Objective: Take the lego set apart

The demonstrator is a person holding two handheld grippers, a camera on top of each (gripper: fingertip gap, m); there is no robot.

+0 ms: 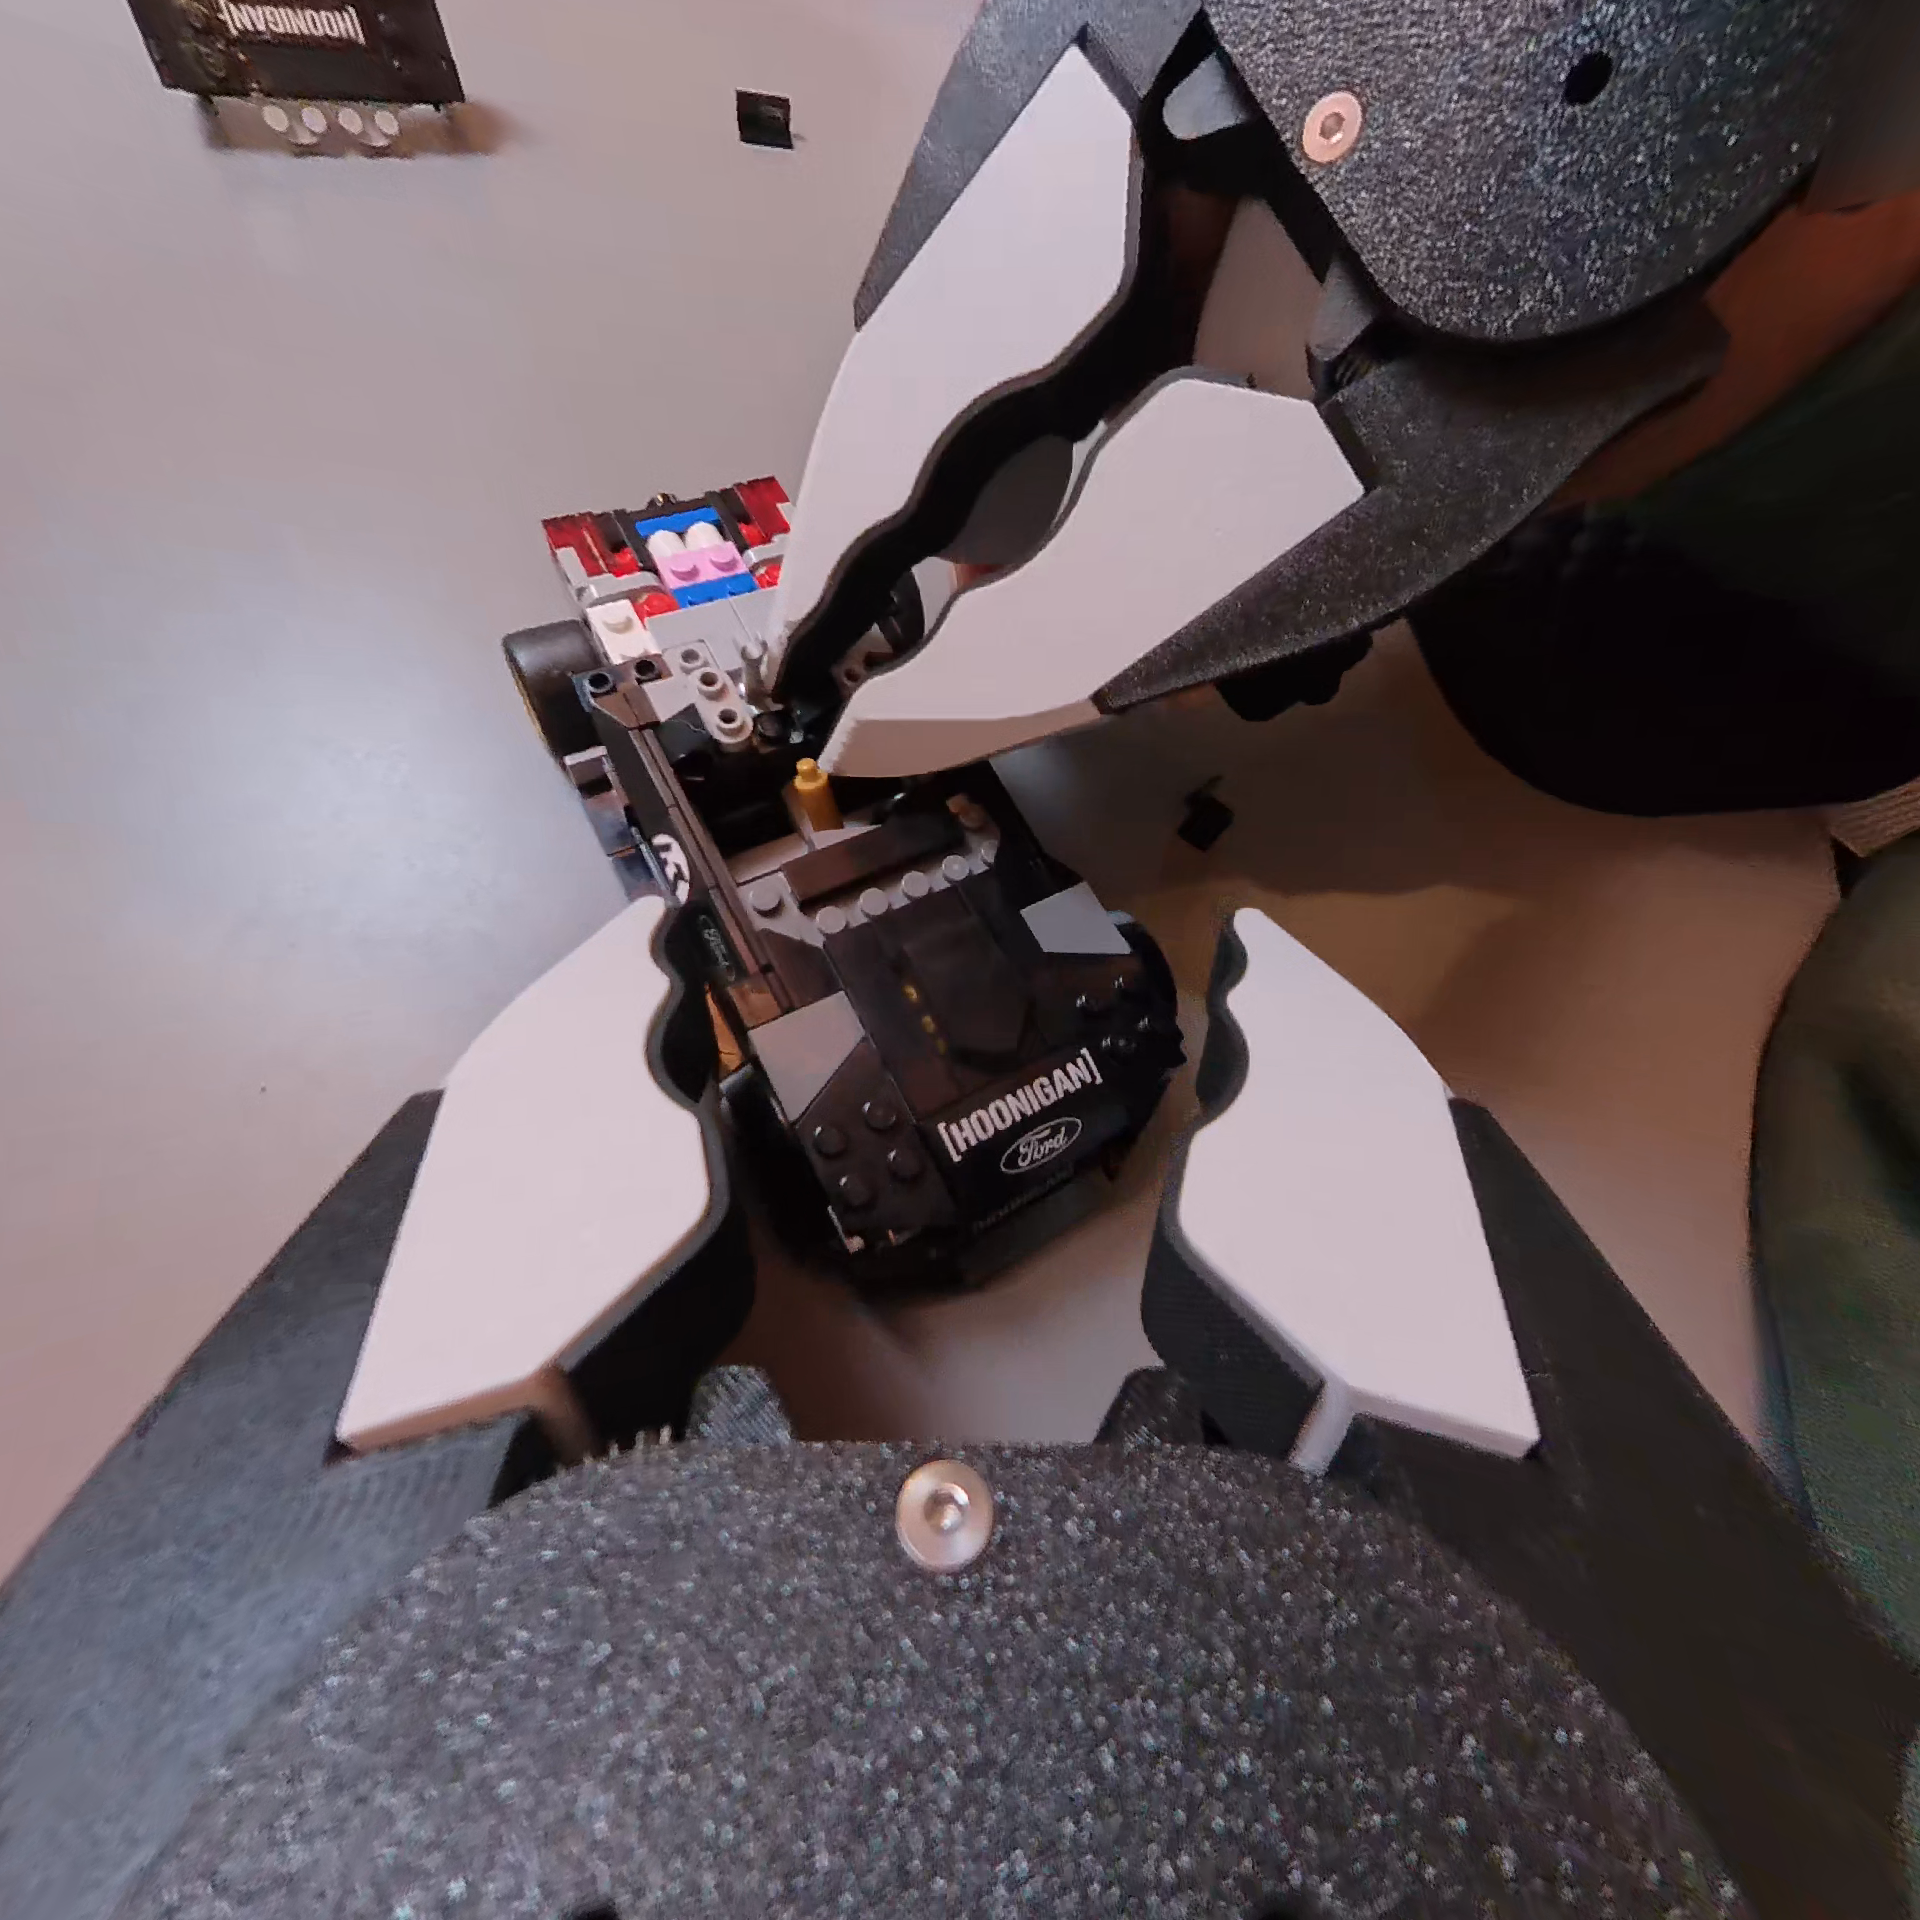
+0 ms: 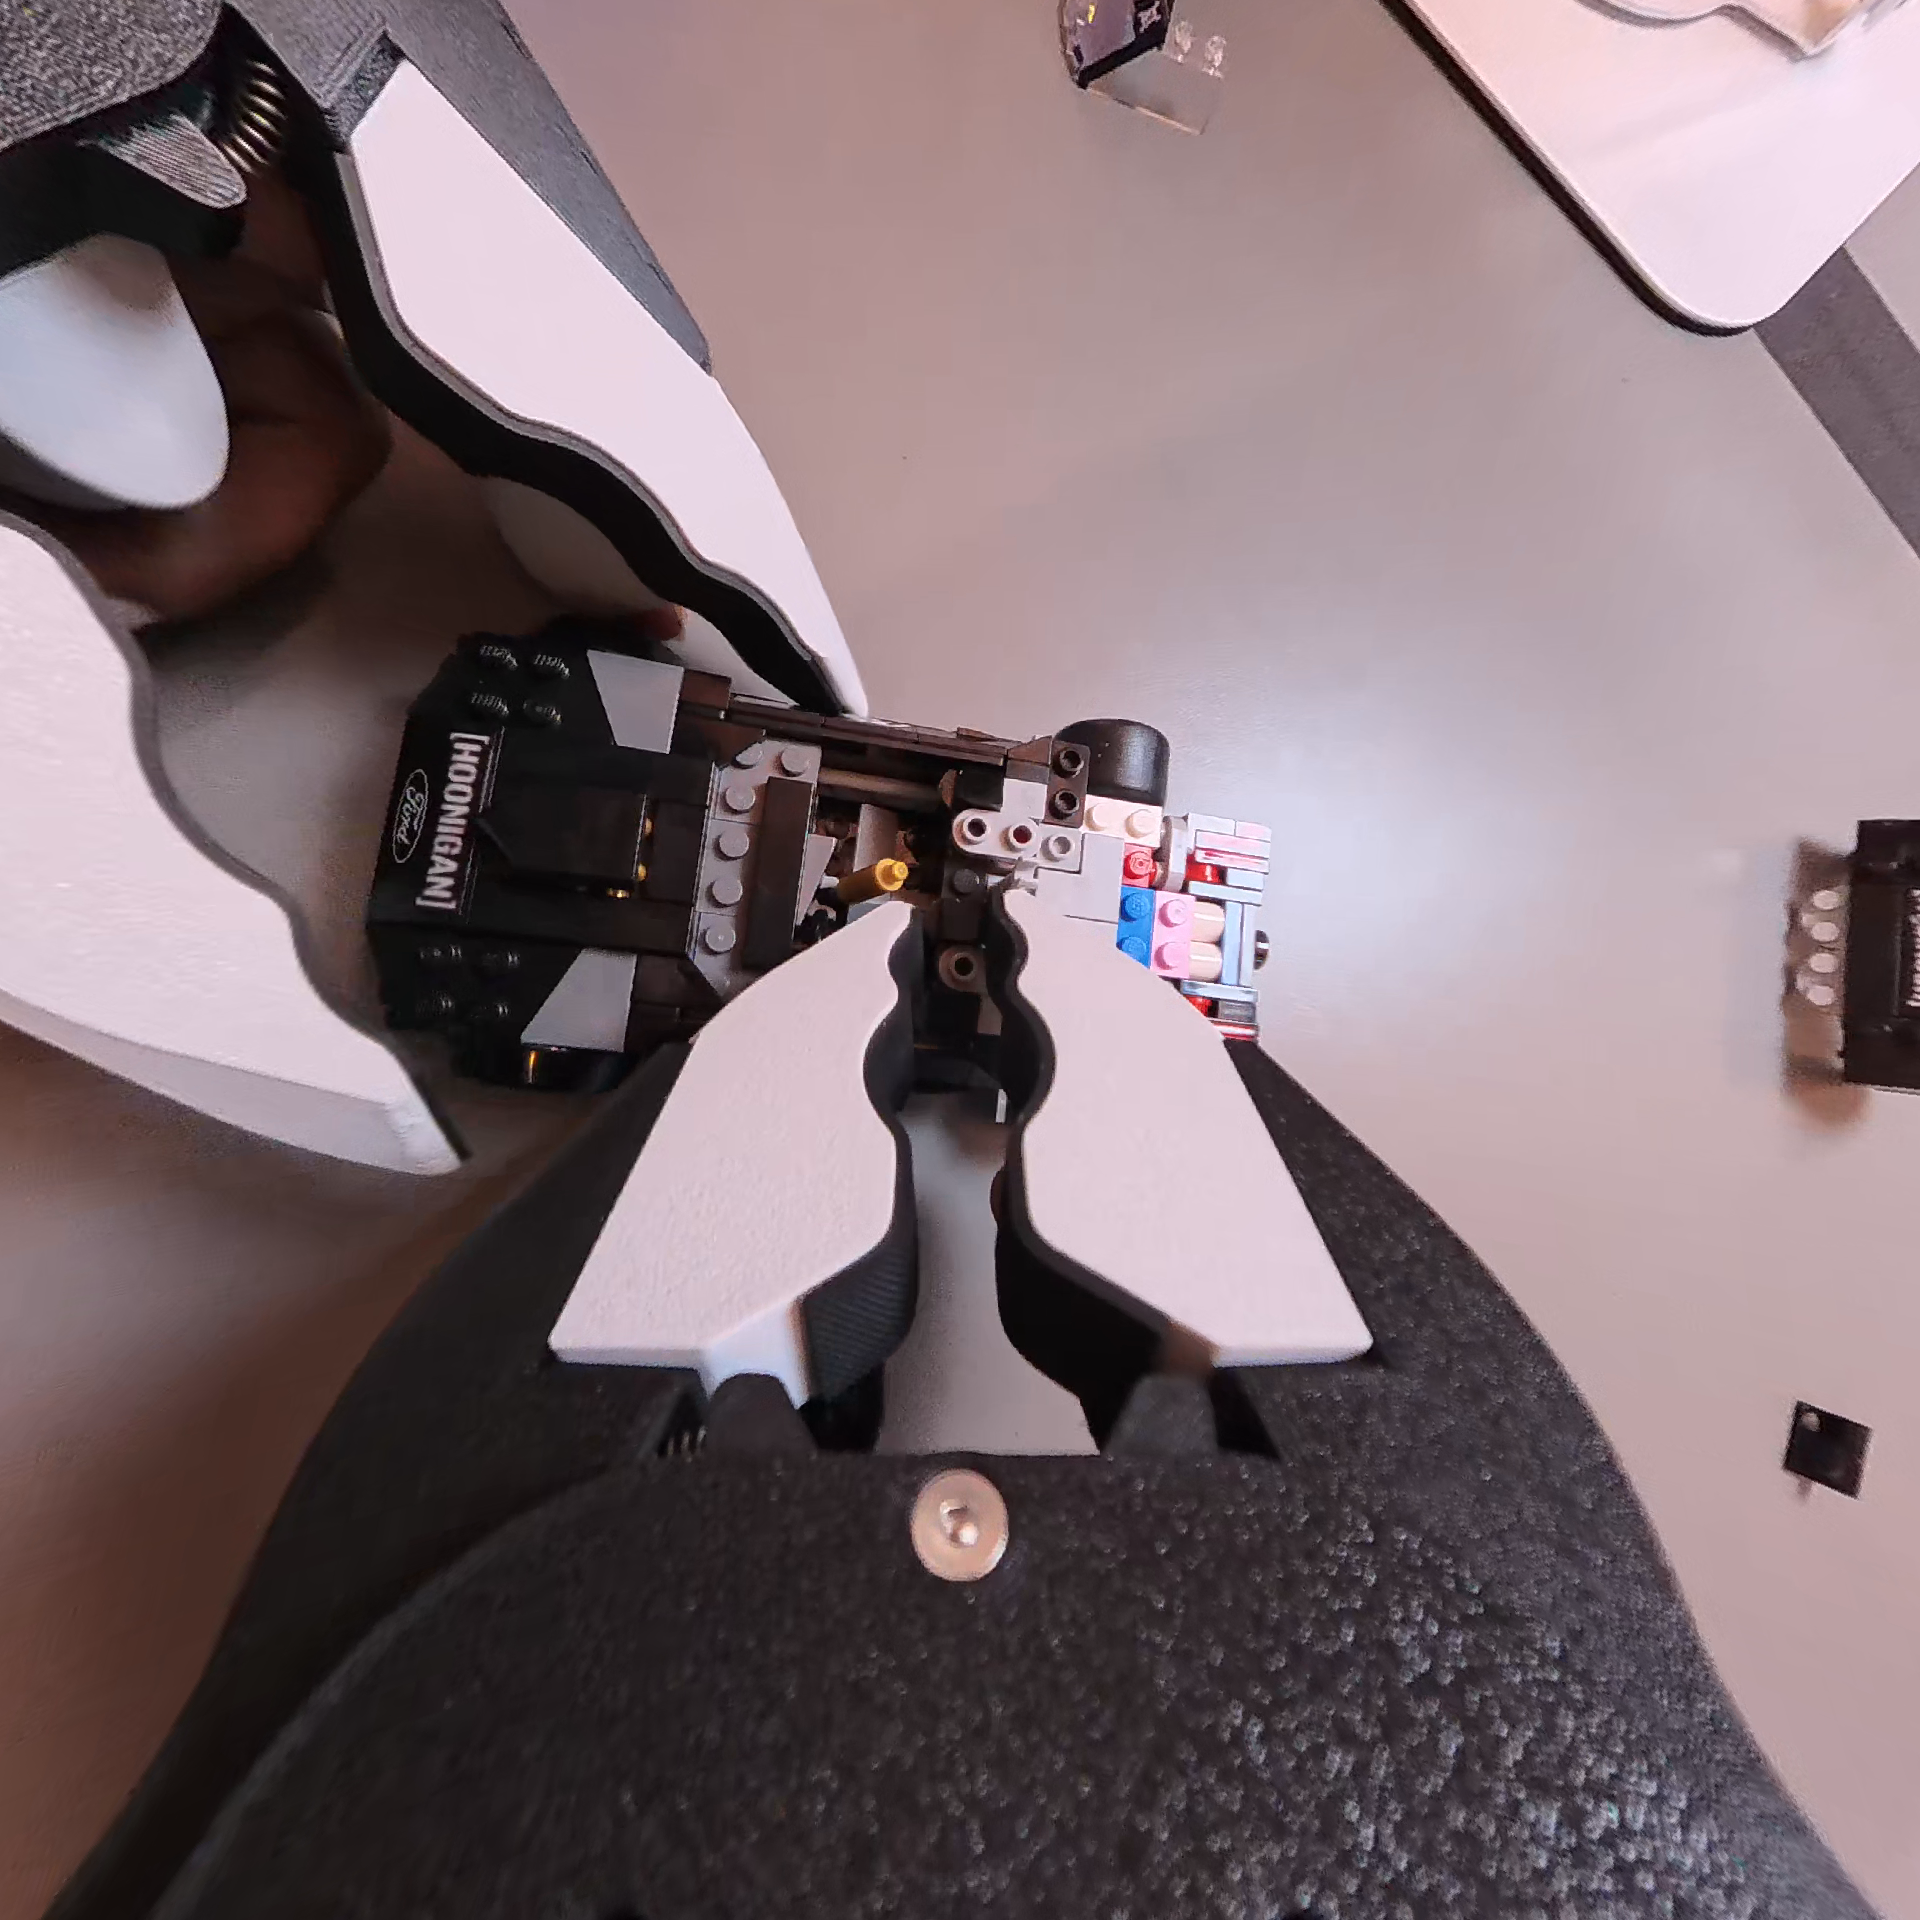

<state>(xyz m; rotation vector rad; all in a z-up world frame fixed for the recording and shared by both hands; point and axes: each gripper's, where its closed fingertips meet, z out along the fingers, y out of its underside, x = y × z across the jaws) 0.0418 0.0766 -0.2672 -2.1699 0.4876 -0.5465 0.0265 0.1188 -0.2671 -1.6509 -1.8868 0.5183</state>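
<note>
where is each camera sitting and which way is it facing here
Left wrist view: on the left gripper, looking forward along its two spread fingers, down at the hood end of the black lego car on the grey table; the right gripper reaches in from the upper right.
Right wrist view: on the right gripper, looking along its nearly closed fingers at the car's middle from the side; the left gripper straddles the hood at left.
Shared: the car, both grippers, the detached black piece on the table.
</note>
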